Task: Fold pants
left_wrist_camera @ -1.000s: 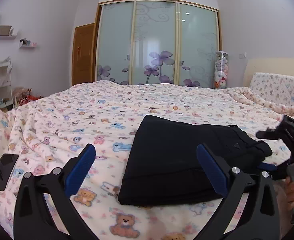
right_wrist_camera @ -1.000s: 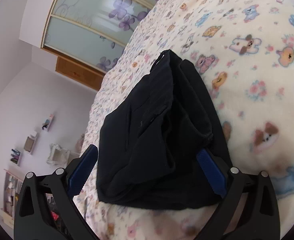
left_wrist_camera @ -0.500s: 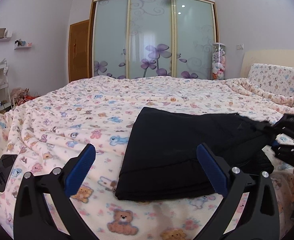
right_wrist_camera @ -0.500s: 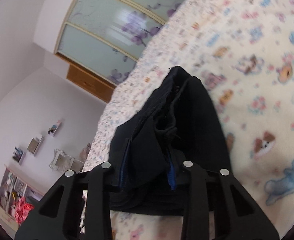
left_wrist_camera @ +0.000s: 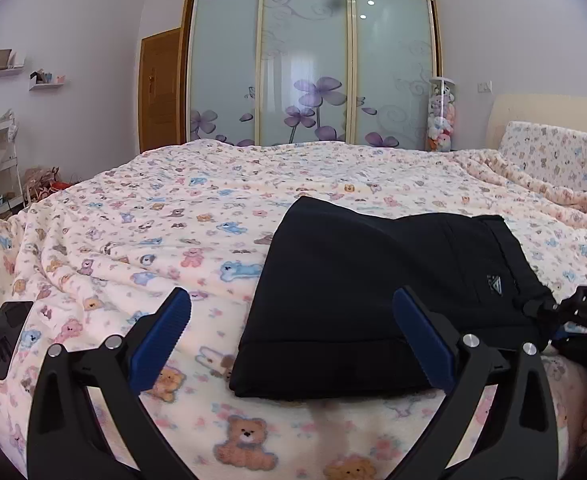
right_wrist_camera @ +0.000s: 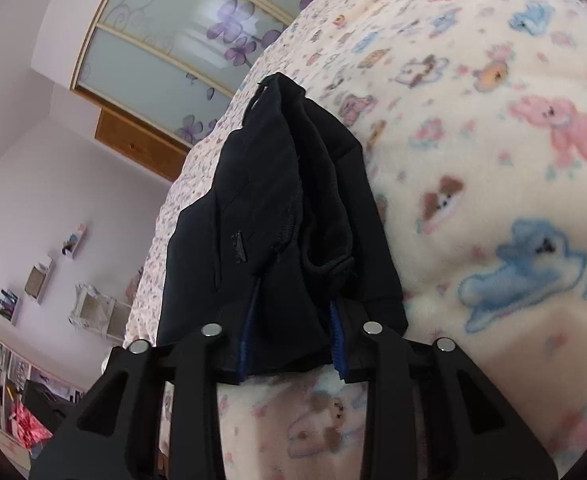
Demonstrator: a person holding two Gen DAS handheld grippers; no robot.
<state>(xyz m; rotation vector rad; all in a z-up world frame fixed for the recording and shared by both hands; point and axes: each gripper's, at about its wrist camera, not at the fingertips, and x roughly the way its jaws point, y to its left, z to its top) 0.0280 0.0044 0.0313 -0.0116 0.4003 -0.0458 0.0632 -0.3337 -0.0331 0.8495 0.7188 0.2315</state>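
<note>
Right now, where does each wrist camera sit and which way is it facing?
Left wrist: rides the left tool, aimed across the bed at the wardrobe doors; its own open fingers frame the near edge of the black pants, touching nothing. A phone lies at the left edge.
Right wrist: rides the right tool, tilted sideways, looking along the pants; its fingers are clamped on the waistband end.
Shared: the pants, bed, wardrobe; the left view also catches the right tool.

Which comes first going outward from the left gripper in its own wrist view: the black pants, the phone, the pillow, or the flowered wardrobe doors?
From the left gripper:
1. Black pants, just ahead, slightly right.
2. Phone, far left on the blanket.
3. Pillow, far right, by the headboard.
4. Wardrobe doors, beyond the bed.
</note>
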